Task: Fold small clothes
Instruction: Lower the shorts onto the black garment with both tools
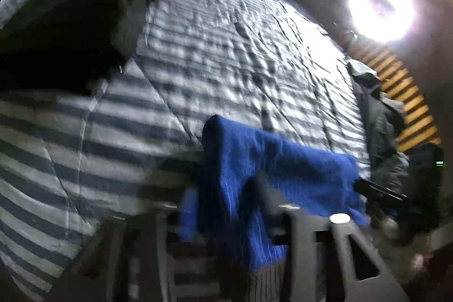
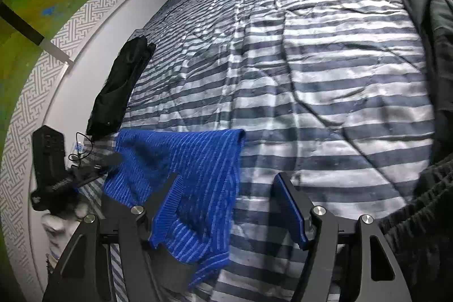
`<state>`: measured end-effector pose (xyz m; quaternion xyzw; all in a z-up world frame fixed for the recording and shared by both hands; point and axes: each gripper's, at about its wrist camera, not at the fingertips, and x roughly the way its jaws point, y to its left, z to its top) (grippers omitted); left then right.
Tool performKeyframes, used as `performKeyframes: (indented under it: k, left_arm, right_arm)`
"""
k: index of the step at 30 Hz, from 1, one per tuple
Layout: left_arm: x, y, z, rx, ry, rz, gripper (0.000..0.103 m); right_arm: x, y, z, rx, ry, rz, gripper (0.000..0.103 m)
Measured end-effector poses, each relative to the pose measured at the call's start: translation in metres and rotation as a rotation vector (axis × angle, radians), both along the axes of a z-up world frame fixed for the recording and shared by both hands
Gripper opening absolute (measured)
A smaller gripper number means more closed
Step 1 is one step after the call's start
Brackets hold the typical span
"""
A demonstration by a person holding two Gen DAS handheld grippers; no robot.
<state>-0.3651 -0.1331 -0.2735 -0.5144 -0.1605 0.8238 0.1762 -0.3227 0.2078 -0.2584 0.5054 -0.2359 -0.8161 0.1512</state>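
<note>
Item one: blue ribbed knit garment [image 2: 195, 174], small, striped in lighter blue. It lies partly on the striped bedcover [image 2: 325, 92] and partly lifted; its near edge drapes over the left finger of my right gripper [image 2: 229, 188]. In the left wrist view the same garment [image 1: 254, 160] hangs in a raised fold in front of the camera.

Item two: my right gripper. Jaws stand wide apart; the right finger, with a blue pad [image 2: 291, 208], is clear of the cloth and over the bare bedcover. Nothing is pinched between the fingers.

Item three: my left gripper [image 1: 254, 205]. That view is blurred and the blue cloth covers the fingertips, so I cannot tell whether it is clamped or released. From the right wrist view the left gripper [image 2: 110, 160] shows as a dark shape at the garment's left edge, touching it.

Item four: black folded garment [image 2: 119, 87], lying along the left edge of the bed, just beyond the blue one and apart from it.

Item five: dark grey clothing [image 2: 424, 4] piled at the right side of the bed.

Item six: round bright lamp [image 1: 380, 9], upper right of the left wrist view.
</note>
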Motion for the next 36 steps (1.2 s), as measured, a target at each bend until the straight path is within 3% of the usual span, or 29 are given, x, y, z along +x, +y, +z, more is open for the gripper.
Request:
performKeyframes:
  k: [2,4,7,13,16,20,25,30,34,36]
  left_arm:
    - [0.002,0.006,0.000,-0.003,0.004,0.003,0.014]
    - [0.007,0.006,0.006,-0.024,0.027,0.008,0.012]
    - [0.018,0.002,0.027,-0.033,0.081,0.018,0.012]
    - [0.043,-0.056,0.107,-0.024,0.269,0.106,0.012]
    - [0.037,-0.101,0.151,-0.071,0.360,0.170,0.012]
    - [0.000,-0.160,0.177,-0.084,0.380,0.256,0.012]
    - [-0.070,-0.209,0.163,-0.109,0.319,0.312,0.012]
    - [-0.138,-0.236,0.109,-0.157,0.210,0.338,0.012]
    - [-0.173,-0.241,0.054,-0.295,0.066,0.380,0.024]
    - [-0.165,-0.250,0.055,-0.293,0.098,0.432,0.031]
  right_arm:
    - [-0.004,-0.012,-0.005,-0.008,-0.032,0.047,0.013]
    - [-0.004,-0.023,-0.001,0.048,-0.024,0.043,0.012]
    - [-0.002,-0.033,0.022,0.047,0.025,0.039,0.010]
    - [-0.010,-0.085,0.104,0.084,0.205,0.122,0.010]
    - [-0.037,-0.122,0.140,0.058,0.273,0.166,0.010]
    - [-0.093,-0.174,0.164,0.022,0.320,0.211,0.010]
    - [-0.171,-0.223,0.150,0.002,0.303,0.199,0.010]
    - [-0.238,-0.253,0.087,0.018,0.195,0.171,0.010]
    - [-0.266,-0.270,0.038,0.184,0.108,0.185,0.016]
    - [-0.262,-0.259,0.040,0.182,0.118,0.164,0.021]
